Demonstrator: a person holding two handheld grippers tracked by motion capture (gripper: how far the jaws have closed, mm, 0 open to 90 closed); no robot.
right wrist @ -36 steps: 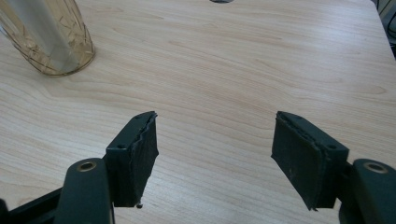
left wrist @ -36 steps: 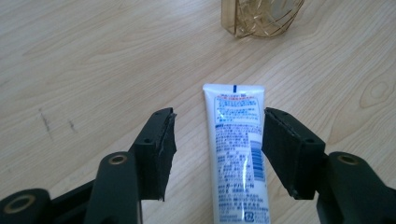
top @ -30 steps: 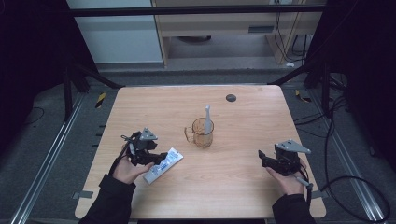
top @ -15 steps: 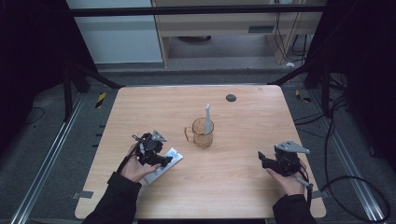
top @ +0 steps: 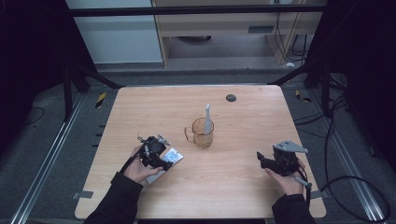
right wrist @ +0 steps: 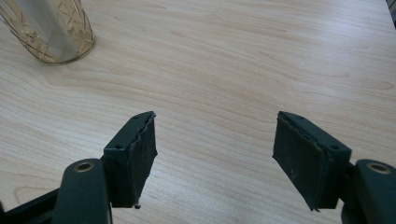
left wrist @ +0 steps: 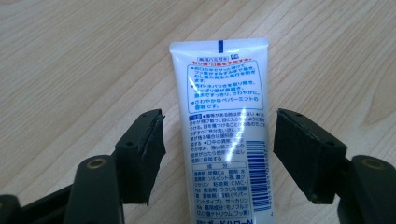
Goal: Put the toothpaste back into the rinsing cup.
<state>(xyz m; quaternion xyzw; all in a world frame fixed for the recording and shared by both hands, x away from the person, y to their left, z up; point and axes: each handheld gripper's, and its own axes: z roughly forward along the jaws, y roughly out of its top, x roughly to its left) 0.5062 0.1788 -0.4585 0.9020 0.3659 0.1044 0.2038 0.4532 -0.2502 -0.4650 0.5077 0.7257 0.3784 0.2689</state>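
A white toothpaste tube [left wrist: 224,135] with blue print lies flat on the wooden table [top: 243,186], left of centre. My left gripper [left wrist: 219,126] is lowered over the tube [top: 173,156]. Its jaws have just been opening and now stand wide, one on each side of the tube, with a gap at both pads. In the high view the left gripper [top: 159,156] covers much of the tube. My right gripper [top: 261,161] hovers open near the table's right front, with bare wood between its jaws [right wrist: 215,135].
An amber glass mug [top: 203,133] stands mid-table with a white stick-like handle [top: 208,114] upright in it; the mug's base [right wrist: 51,28] shows ahead of the right gripper. A small dark round disc [top: 230,97] lies near the far edge.
The left gripper has moved right and down onto the tube, and its jaws have spread wider. The right gripper has stayed where it was.
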